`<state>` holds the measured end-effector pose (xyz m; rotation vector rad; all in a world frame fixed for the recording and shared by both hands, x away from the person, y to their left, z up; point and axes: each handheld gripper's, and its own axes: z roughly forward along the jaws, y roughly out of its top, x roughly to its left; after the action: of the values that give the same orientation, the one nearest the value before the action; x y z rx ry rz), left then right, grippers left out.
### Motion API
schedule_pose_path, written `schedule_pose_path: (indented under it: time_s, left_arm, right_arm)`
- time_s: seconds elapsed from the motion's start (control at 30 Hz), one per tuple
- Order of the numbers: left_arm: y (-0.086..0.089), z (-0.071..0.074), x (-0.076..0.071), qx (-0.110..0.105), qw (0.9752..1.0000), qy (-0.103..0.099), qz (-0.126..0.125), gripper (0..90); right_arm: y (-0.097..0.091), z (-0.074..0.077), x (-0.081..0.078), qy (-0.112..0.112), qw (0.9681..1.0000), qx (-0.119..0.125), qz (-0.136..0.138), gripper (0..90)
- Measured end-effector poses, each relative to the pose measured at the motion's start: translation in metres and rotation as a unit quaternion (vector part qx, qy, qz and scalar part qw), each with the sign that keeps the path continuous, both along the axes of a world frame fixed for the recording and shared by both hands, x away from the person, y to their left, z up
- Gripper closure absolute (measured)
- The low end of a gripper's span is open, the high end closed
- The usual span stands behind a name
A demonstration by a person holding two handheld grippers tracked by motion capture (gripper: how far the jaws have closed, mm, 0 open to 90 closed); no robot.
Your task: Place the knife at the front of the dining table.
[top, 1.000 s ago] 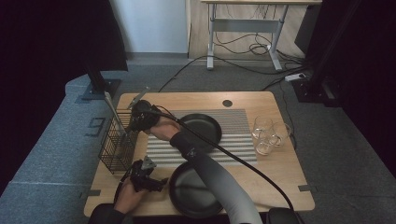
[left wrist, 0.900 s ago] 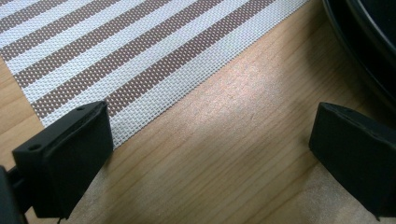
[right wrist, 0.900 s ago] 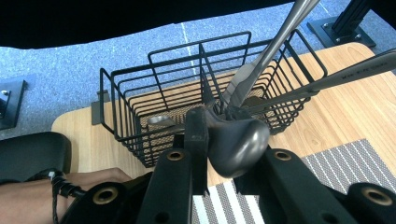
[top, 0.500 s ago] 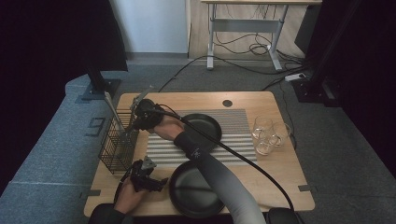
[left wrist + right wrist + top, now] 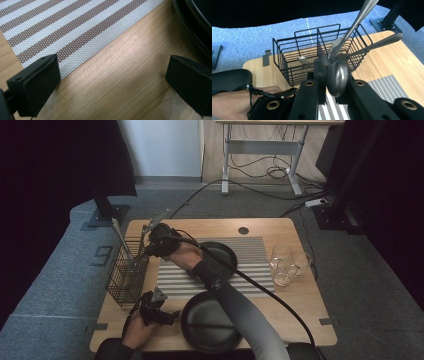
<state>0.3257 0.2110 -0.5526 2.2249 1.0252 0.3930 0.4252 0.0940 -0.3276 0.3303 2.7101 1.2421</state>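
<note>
1. Grey carpet runs round a wooden tabletop (image 5: 300, 295) that carries a striped placemat (image 5: 250, 255), two black plates (image 5: 207, 322), a cluster of drinking glasses (image 5: 287, 265) and, at its left edge, a black wire cutlery basket (image 5: 125, 277).
2. At the basket's top the right gripper (image 5: 150, 245) has its jaws clenched on a spoon (image 5: 337, 77). In the right gripper view the bowl of the spoon sits pinched between the two black jaws, with the handle (image 5: 359, 17) running up and away over the basket (image 5: 317, 57).
3. More cutlery stands in the basket: another handle (image 5: 382, 42) leans out over the rim, and a small spoon bowl (image 5: 302, 60) shows deep inside one compartment.
4. The left gripper (image 5: 157, 310) rests low on the tabletop near the closer plate, its jaws released and spread wide over bare wood (image 5: 120, 75) at the placemat's corner (image 5: 75, 37), with nothing between them.
5. My reading is that the step in hand is drawing the spoon out of the basket.
6. The next move calls for a straight lift until the handle clears the wire rim and the neighbouring handle, then a swing across toward the placemat or a plate, keeping the grip firm so the smooth bowl does not slip.
</note>
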Motion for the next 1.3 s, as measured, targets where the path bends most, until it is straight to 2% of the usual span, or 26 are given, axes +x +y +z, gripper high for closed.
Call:
schedule_pose_path:
  time_s: [0.43,0.73,0.97,1.3]
  left_arm:
    - [0.0,0.0,0.0,0.0,1.0,0.0,0.0,0.0]
    - [0.0,0.0,0.0,0.0,1.0,0.0,0.0,0.0]
    - [0.0,0.0,0.0,0.0,1.0,0.0,0.001,0.0]
    - [0.0,0.0,0.0,-0.001,1.0,0.0,0.001,0.0]
  right_arm:
    - [-0.014,0.023,-0.01,-0.023,0.9997,0.011,0.0,82.4]
    - [-0.026,0.041,-0.016,-0.03,0.9992,0.026,-0.004,82.4]
    - [-0.036,0.054,-0.022,-0.046,0.9985,0.03,-0.01,82.5]
    - [-0.056,0.06,-0.026,-0.056,0.9977,0.032,-0.021,82.5]
